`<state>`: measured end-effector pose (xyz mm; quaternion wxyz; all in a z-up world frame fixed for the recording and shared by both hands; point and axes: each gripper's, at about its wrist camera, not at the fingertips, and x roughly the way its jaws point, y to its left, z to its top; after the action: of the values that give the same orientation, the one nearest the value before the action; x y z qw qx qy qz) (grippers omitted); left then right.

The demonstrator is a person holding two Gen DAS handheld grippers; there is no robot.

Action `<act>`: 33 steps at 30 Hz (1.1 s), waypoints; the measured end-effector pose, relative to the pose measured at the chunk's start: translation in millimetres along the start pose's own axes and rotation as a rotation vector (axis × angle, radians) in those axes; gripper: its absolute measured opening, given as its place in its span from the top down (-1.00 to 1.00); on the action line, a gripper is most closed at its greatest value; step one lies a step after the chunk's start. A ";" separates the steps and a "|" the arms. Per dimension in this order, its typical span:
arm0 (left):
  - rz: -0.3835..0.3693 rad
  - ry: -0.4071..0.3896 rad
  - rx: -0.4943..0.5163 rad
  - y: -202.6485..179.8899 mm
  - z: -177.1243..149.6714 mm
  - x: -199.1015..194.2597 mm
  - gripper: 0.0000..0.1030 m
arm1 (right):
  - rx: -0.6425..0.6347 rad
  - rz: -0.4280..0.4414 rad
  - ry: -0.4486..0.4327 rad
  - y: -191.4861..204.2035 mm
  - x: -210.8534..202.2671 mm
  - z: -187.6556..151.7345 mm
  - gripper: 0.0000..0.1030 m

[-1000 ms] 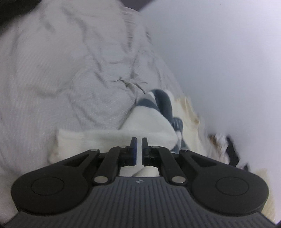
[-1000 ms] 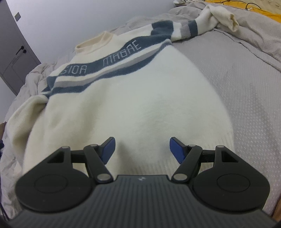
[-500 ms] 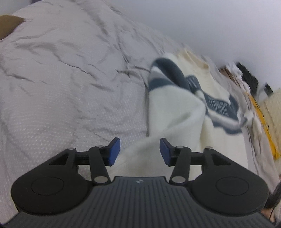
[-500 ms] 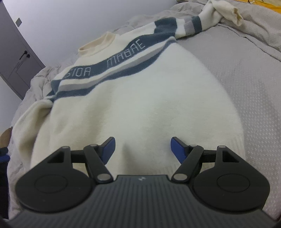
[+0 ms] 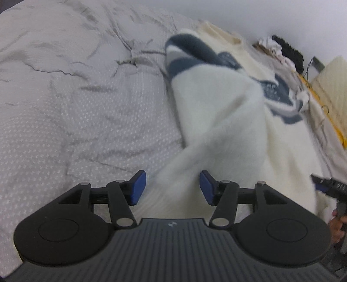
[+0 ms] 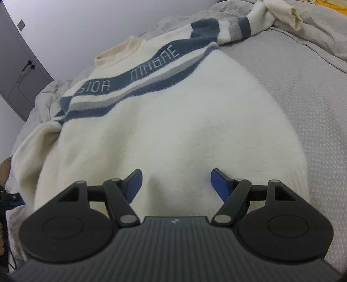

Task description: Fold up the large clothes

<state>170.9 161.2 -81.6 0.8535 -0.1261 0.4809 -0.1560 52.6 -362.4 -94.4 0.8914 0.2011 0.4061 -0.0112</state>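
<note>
Grey bedding (image 6: pixel 292 91) is covering the bed, and a pale wall (image 6: pixel 76 26) with a grey door (image 6: pixel 19 71) is standing at the far left. On the bedding a cream sweater (image 6: pixel 173 130) with blue and grey stripes is lying chest side up, its collar far and its hem near. Its right sleeve (image 6: pixel 260 19) is stretching away to the far right corner.

One second ago the left gripper (image 5: pixel 172 187) was clenched on the left sleeve (image 5: pixel 216 121). Now its blue pads (image 5: pixel 138 184) are standing apart, and its jaws have just been opening. The sleeve is released and is lying blurred along the left side of the sweater, with its cuff end between the pads but not pressed by them. The striped shoulder part is lying farther away.

The right gripper (image 6: pixel 176 182) is hovering over the hem of the sweater in nearly the same place as before. Its jaws have been opening a little wider and are grasping nothing; the cloth below them is lying flat. In the left wrist view, this right gripper (image 5: pixel 329 186) is showing at the right edge, with a hand (image 5: pixel 338 227) holding it.
</note>
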 end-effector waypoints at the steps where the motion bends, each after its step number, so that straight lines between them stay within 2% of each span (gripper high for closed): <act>1: -0.005 0.005 0.003 1.0 -1.6 4.2 -0.18 | -0.001 0.000 0.000 0.8 1.1 0.1 -0.48; 5: -0.004 0.023 0.049 0.1 -8.2 15.6 -0.18 | -0.019 -0.012 0.000 4.3 7.1 1.6 -0.49; 10: -0.028 0.051 0.040 2.8 -15.8 15.3 -0.16 | -0.011 -0.011 -0.010 4.0 10.2 4.6 -0.50; 12: -0.031 0.052 0.032 2.9 -18.9 11.6 -0.04 | -0.006 -0.009 -0.011 3.5 10.2 5.0 -0.50; 14: -0.034 0.052 0.020 0.9 -23.3 5.9 0.32 | -0.006 -0.009 -0.012 4.0 10.2 5.4 -0.50; 15: -0.041 0.056 0.021 -0.4 -25.9 2.9 0.40 | -0.008 -0.009 -0.012 3.9 9.9 5.6 -0.50; 16: -0.050 0.065 0.028 -2.9 -28.2 -0.2 0.57 | -0.010 -0.009 -0.012 3.8 9.4 5.3 -0.50; 17: -0.051 0.069 0.038 -6.2 -30.4 -4.1 0.66 | -0.011 -0.010 -0.012 3.9 9.1 5.2 -0.50; 19: -0.030 0.059 0.057 -12.3 -32.9 -14.7 0.71 | -0.010 -0.009 -0.010 4.0 8.9 4.8 -0.50; 22: 0.030 0.017 0.102 -19.9 -25.7 -38.3 0.73 | -0.014 -0.011 -0.011 4.4 6.9 3.7 -0.49; 24: 0.099 -0.027 0.126 -20.8 -11.4 -59.5 0.74 | -0.012 -0.011 -0.011 5.2 6.2 3.1 -0.49; 30: 0.414 -0.215 0.160 -12.0 62.4 -132.0 0.74 | -0.012 -0.025 -0.030 5.2 6.7 1.2 -0.46; 33: 0.579 -0.288 0.191 -9.9 101.1 -150.7 0.74 | -0.017 -0.033 -0.050 6.1 9.7 -1.4 -0.50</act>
<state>182.8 217.1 90.8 0.9296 0.0754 0.3544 0.0678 59.3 -354.9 -100.1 0.9026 0.1863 0.3871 -0.0273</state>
